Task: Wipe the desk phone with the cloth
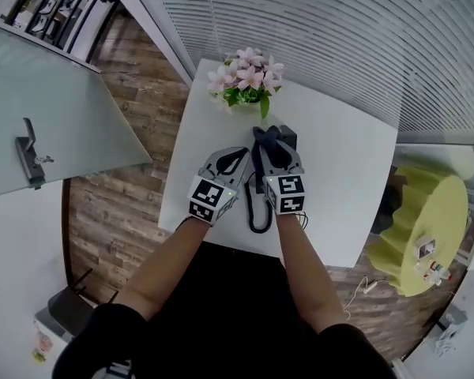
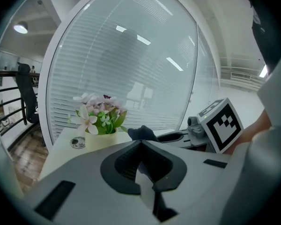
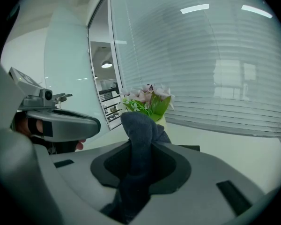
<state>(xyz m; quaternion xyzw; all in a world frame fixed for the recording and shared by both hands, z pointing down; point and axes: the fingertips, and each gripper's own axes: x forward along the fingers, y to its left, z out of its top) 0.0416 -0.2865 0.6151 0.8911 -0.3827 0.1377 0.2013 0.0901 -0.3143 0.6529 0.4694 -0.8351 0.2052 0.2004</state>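
The black desk phone [image 1: 287,137] lies on the white table [image 1: 340,188], mostly hidden under both grippers; its coiled cord [image 1: 258,214] hangs toward the table's front edge. My right gripper [image 1: 270,145] is over the phone, shut on a dark blue-grey cloth [image 1: 264,136]. The cloth [image 3: 140,144] runs up between its jaws and bunches above them. My left gripper [image 1: 240,155] is close beside it on the left, jaws together with nothing between them [image 2: 141,143]. From the left gripper view the cloth [image 2: 143,132] shows just beyond the jaws.
A pot of pink flowers [image 1: 249,81] stands at the table's far edge, just behind the phone, with a small round object [image 2: 77,143] beside it. Window blinds [image 1: 340,30] run behind the table. A yellow-green seat [image 1: 423,227] is at the right, a glass door [image 1: 47,109] at the left.
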